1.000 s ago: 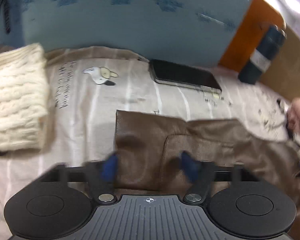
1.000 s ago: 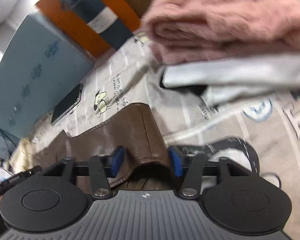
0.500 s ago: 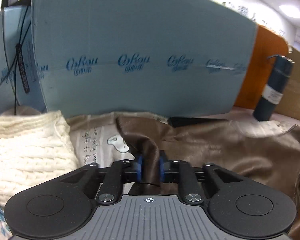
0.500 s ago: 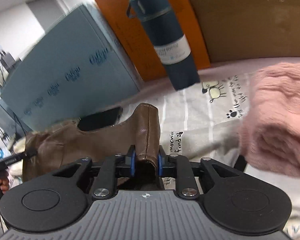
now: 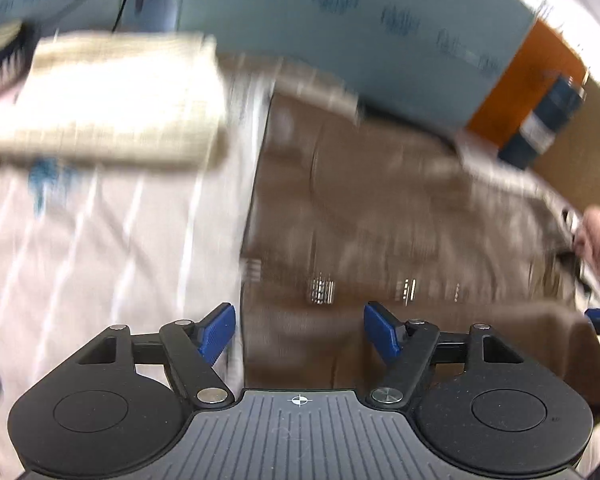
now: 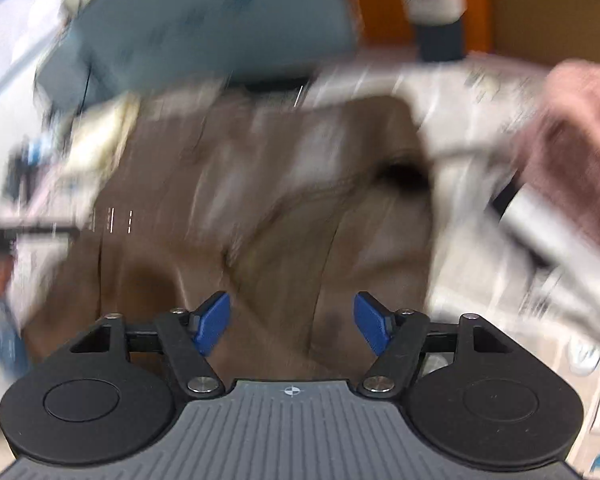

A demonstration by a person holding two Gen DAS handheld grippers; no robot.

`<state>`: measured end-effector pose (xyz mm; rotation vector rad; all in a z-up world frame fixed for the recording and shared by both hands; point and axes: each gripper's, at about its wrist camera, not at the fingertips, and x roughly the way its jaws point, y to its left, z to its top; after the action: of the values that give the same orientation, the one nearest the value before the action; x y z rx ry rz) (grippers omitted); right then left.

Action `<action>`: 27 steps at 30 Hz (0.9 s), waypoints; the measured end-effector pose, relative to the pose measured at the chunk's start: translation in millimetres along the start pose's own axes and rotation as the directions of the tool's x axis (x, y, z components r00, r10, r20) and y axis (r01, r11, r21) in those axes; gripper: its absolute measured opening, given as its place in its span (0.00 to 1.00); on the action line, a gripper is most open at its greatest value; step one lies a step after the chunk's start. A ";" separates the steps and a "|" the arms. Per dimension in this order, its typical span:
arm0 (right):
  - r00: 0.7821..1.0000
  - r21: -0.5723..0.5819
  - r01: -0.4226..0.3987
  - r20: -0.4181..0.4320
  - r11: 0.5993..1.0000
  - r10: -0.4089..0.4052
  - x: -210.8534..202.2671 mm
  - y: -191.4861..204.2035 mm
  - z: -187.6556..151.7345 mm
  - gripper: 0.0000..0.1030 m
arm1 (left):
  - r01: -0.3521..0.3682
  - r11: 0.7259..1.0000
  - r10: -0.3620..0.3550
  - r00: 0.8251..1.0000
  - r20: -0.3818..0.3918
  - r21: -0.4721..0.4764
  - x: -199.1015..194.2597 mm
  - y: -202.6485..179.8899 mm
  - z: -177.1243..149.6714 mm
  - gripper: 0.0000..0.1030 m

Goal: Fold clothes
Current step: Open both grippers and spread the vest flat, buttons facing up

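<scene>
While both frames were motion-blurred, brown leather garment (image 5: 380, 208) lay flat on printed bedsheet (image 5: 100, 248), below left gripper (image 5: 299, 330) and right gripper (image 6: 292, 322), jaws wide, gripping nothing, foam board (image 5: 340, 12) lettering unreadable.

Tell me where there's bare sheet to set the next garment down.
Free: striped sheet left of the brown garment, below the cream knit. Crowded: right side, where the pink sweater and grey garment pile up; bottle behind.

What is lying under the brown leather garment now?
The brown leather garment lies on a striped, printed sheet, which shows around its edges. What lies under its middle is covered.
</scene>
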<state>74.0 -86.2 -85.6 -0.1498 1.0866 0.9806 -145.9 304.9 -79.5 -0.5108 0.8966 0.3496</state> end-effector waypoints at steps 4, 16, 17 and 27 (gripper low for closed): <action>0.993 -0.115 0.011 -0.117 0.993 -0.024 2.6 14.4 -25.6 0.56 | -0.008 0.999 0.008 1.000 0.001 0.043 -17.8 -8.2 -25.4 0.52; 0.998 0.026 -0.060 0.014 0.998 0.060 -2.8 21.1 -30.0 0.60 | -0.036 0.989 0.029 0.998 0.052 0.141 -34.7 -19.5 -53.1 0.31; 0.996 0.058 -0.086 0.037 0.995 0.084 2.4 25.6 -27.9 0.59 | -0.054 0.986 0.046 0.997 0.058 0.157 -33.7 -20.5 -53.7 0.18; 0.994 0.021 0.047 0.097 0.999 -0.049 23.0 58.0 -37.3 0.41 | -0.212 0.936 0.164 0.968 0.188 0.279 -11.9 -33.6 -34.7 0.02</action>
<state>9.0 -58.5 -102.6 -0.1115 0.9983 0.9251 -158.8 256.9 -78.7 -0.1148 0.8235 0.4162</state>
